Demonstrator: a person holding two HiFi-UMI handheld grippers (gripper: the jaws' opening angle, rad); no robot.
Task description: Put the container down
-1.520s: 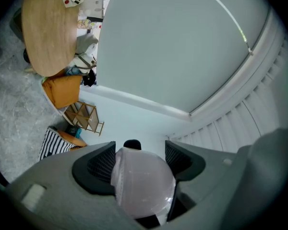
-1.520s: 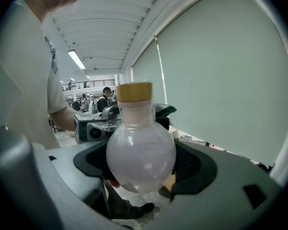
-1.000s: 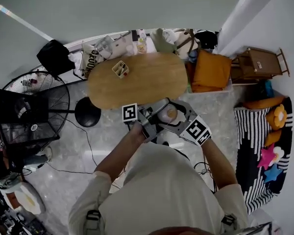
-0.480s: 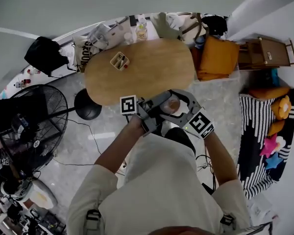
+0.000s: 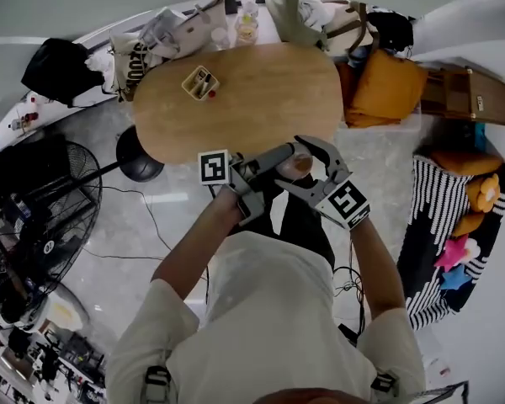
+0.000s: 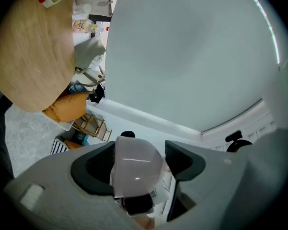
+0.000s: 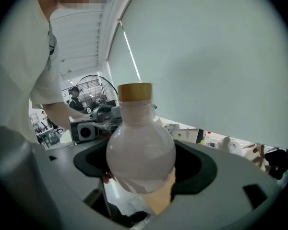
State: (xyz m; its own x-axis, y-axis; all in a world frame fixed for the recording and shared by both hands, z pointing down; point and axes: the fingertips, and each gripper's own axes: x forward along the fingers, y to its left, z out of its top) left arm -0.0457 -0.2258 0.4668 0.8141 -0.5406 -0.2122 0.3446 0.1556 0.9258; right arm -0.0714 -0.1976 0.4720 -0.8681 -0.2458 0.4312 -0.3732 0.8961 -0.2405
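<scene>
The container (image 5: 296, 165) is a round, cloudy bottle with a tan wooden cap (image 7: 135, 92). I hold it in the air just in front of the oval wooden table's (image 5: 261, 99) near edge. My right gripper (image 5: 310, 160) is shut on its belly (image 7: 140, 152), both pads touching. My left gripper (image 5: 273, 162) comes in from the left. Its jaws close round the bottle's rounded end (image 6: 136, 164), with only a sliver of space at the right pad. The left gripper's body (image 7: 89, 123) shows behind the bottle in the right gripper view.
A small tray of pens (image 5: 200, 82) sits on the table's far left part. Bags and bottles crowd the wall behind it. An orange cushion (image 5: 385, 91) and a wooden chair (image 5: 475, 99) stand right, a striped rug (image 5: 454, 225) below them. A fan (image 5: 34, 217) stands left.
Both grippers, still together on the container, have come closer to the table's near edge. The head view has shifted, so the table sits nearer the grippers.
</scene>
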